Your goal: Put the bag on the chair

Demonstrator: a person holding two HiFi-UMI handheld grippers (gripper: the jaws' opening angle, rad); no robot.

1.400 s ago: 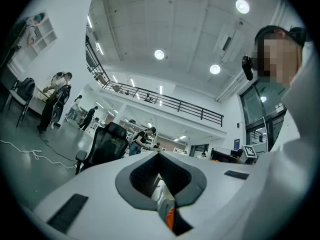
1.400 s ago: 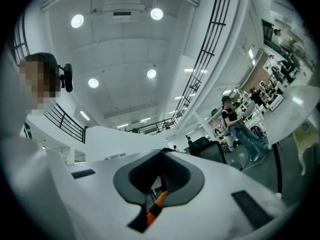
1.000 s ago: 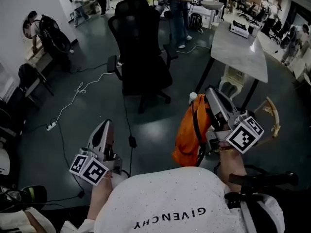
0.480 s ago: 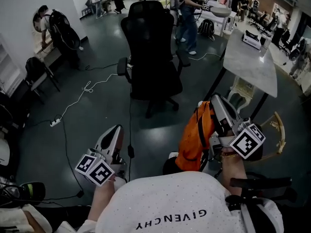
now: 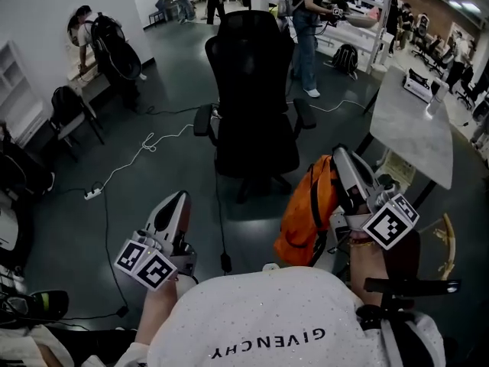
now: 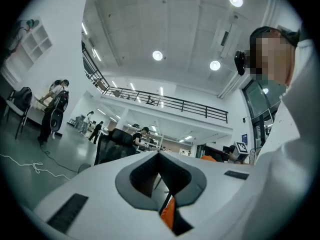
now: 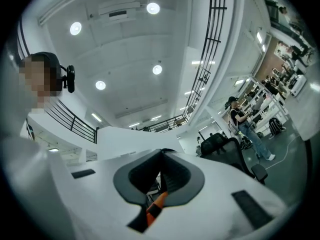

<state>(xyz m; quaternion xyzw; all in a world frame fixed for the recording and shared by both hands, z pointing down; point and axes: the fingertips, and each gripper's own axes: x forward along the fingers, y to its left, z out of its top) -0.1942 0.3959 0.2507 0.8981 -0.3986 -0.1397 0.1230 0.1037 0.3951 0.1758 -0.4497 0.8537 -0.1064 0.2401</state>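
A black high-backed office chair (image 5: pixel 248 90) stands on the dark floor ahead of me, its seat bare. An orange bag (image 5: pixel 302 220) with black straps hangs beside my right gripper (image 5: pixel 341 155), which is shut on its strap and points toward the chair's right side. In the right gripper view the jaws (image 7: pixel 161 154) are together with an orange strap end (image 7: pixel 155 206) between them, and the chair (image 7: pixel 225 149) lies to the right. My left gripper (image 5: pixel 177 199) is shut and holds nothing, lower left of the chair. The left gripper view shows the chair (image 6: pixel 112 144) ahead.
A grey table (image 5: pixel 412 128) stands right of the chair. White cables (image 5: pixel 137 155) and a power strip (image 5: pixel 93 193) lie on the floor at left. A person (image 5: pixel 306 29) stands behind the chair, another bends at the left wall (image 5: pixel 95 40). A small black chair (image 5: pixel 69 109) is at far left.
Both grippers and the hanging bag have moved forward toward the office chair, which now looks nearer and more central. Both pairs of jaws stay as they were.
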